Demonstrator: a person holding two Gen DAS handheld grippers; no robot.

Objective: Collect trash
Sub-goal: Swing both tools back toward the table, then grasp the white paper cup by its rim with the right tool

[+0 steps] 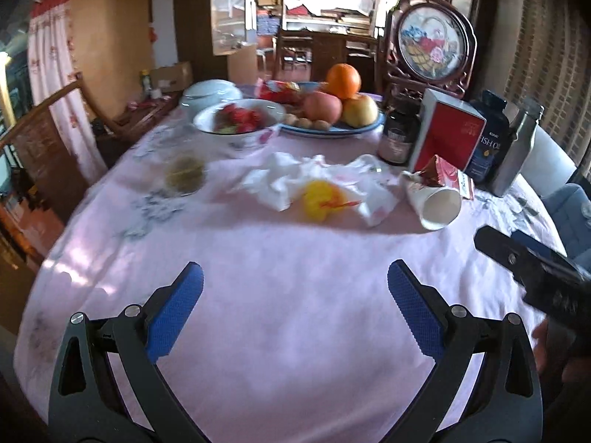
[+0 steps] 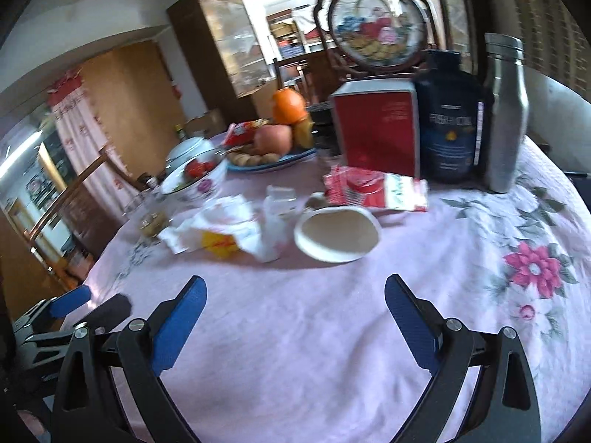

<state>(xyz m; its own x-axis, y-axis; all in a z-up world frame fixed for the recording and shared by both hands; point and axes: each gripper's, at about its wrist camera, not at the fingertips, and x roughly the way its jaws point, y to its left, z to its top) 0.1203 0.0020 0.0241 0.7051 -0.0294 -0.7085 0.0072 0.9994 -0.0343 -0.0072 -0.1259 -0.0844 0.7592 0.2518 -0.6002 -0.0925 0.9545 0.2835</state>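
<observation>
Pink-clothed table [image 1: 295,313] carries the litter mid-way across: crumpled tissues [image 1: 280,184] with a yellow wrapper [image 1: 321,199] on them, a tipped paper cup [image 2: 337,234] just to the right, and a red packet [image 2: 373,188] behind the cup. Fruit plate [image 1: 332,127], bowl [image 1: 240,118], red box [image 1: 448,138] and bottles [image 1: 487,140] stand further back. Left tool [image 1: 295,288] released, holding nothing, over bare cloth. Right tool [image 2: 295,295] likewise spread, short of the cup.

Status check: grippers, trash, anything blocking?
Left gripper and right gripper open, empty. Paper cup tipped over, crumpled tissues beside it, untouched. Nothing blocking.
</observation>
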